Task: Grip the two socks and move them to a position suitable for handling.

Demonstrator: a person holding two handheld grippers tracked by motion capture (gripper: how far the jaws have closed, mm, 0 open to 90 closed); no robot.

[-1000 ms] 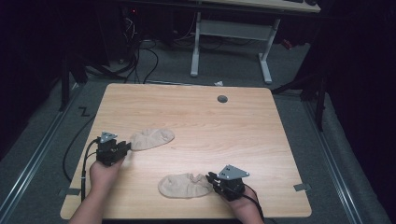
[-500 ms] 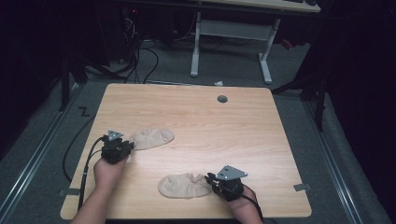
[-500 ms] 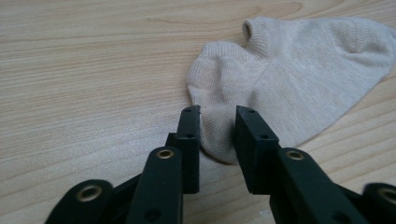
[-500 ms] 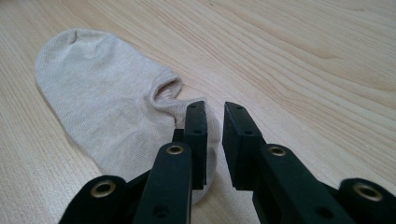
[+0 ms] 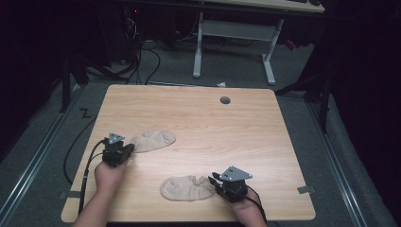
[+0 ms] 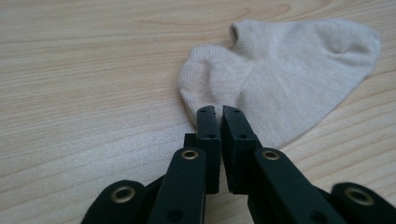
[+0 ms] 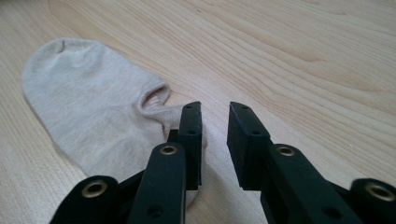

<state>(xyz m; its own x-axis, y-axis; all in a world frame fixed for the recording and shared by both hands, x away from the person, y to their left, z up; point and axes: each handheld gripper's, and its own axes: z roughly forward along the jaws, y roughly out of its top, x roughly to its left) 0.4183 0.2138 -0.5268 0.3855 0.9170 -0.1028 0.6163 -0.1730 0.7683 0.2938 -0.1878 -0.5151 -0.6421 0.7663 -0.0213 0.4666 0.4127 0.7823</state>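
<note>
Left gripper (image 6: 219, 112) pinches one sock while the right gripper (image 7: 215, 109) lets its sock go.

On the table (image 5: 265, 142), the left jaws have just been closing and now nip the heel edge of the far sock (image 6: 280, 79), probably to lift it. The right jaws have just been opening, a gap between them, the near sock (image 7: 93, 107) lying flat beside them.
</note>
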